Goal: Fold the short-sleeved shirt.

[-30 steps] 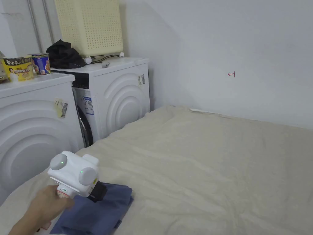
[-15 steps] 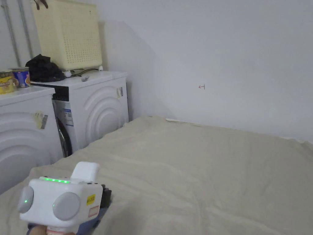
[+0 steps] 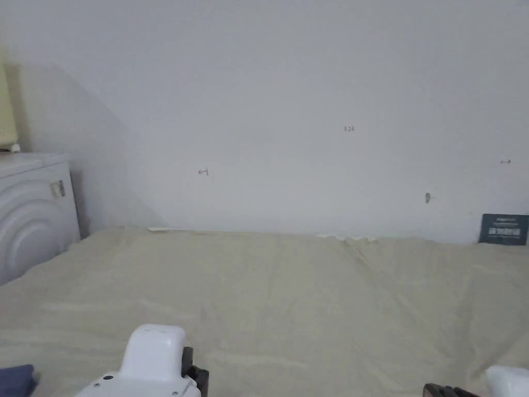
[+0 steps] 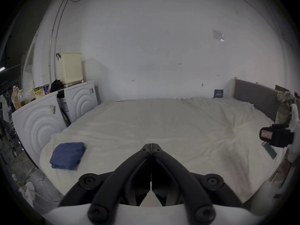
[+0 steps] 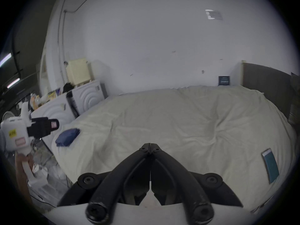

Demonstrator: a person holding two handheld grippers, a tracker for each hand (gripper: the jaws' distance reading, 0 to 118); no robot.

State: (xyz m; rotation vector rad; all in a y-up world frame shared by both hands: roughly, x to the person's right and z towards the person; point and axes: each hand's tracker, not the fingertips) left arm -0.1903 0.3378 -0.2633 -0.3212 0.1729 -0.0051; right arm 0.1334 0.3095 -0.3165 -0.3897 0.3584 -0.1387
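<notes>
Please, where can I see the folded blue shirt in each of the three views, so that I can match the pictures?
Head view: the folded blue shirt is a sliver at the bottom left edge.
Left gripper view: it lies at lower left, near the bed's corner.
Right gripper view: it lies at middle left, beside the left gripper.
Shared landmark: the white washing machine at the bed's left.

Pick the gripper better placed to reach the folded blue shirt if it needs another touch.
Left, probably. The folded blue shirt lies on the bed's left edge, nearer the left gripper; the right gripper is across the bed. Both are shut and empty.
</notes>
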